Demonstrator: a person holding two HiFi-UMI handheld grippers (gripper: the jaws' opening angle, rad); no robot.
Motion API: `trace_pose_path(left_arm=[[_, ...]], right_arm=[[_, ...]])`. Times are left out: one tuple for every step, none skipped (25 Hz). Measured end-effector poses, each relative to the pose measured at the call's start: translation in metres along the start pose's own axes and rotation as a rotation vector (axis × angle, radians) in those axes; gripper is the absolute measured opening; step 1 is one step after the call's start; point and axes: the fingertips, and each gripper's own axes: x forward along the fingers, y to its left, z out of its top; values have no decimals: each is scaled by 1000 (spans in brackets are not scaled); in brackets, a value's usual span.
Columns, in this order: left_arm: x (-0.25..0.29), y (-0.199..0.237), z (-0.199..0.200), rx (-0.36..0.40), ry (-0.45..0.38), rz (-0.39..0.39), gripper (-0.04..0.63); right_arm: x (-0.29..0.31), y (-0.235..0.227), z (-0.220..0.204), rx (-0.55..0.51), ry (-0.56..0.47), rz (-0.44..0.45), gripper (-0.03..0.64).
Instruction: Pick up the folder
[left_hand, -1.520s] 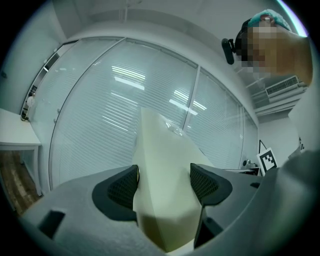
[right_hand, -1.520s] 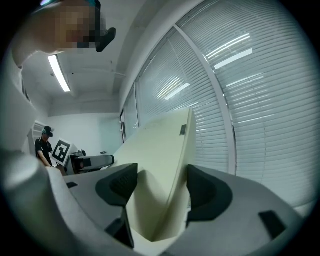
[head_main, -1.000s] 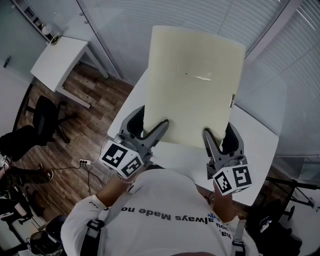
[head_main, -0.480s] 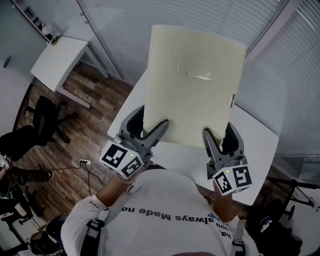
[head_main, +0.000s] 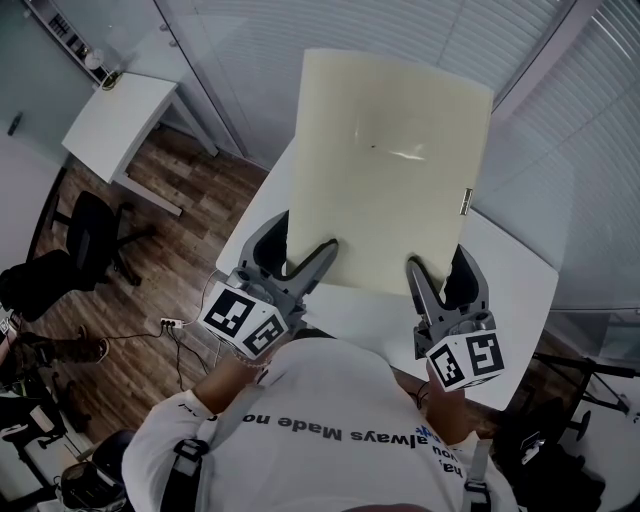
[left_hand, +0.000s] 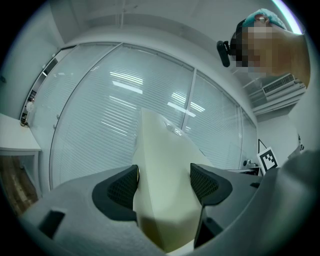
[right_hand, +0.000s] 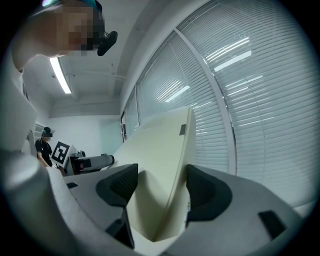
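Note:
A pale cream folder (head_main: 385, 170) is held up above the white table (head_main: 520, 290), its flat face toward the head camera. My left gripper (head_main: 305, 258) is shut on the folder's near left corner. My right gripper (head_main: 438, 270) is shut on its near right corner. In the left gripper view the folder (left_hand: 165, 185) rises between the two dark pads (left_hand: 122, 187). In the right gripper view the folder (right_hand: 162, 165) stands edge-on between the pads (right_hand: 202, 192), with a small dark tag near its top edge.
Glass walls with white blinds (head_main: 300, 40) stand behind the table. A second white desk (head_main: 115, 120) and a black office chair (head_main: 90, 235) are on the wooden floor at left. Another person with a marker cube (right_hand: 59, 152) is far left in the right gripper view.

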Motion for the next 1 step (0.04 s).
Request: trace_pose_path(left_arm=[[0, 0, 0, 0, 0, 1, 325]], right_arm=[[0, 0, 0, 1, 0, 0, 307]])
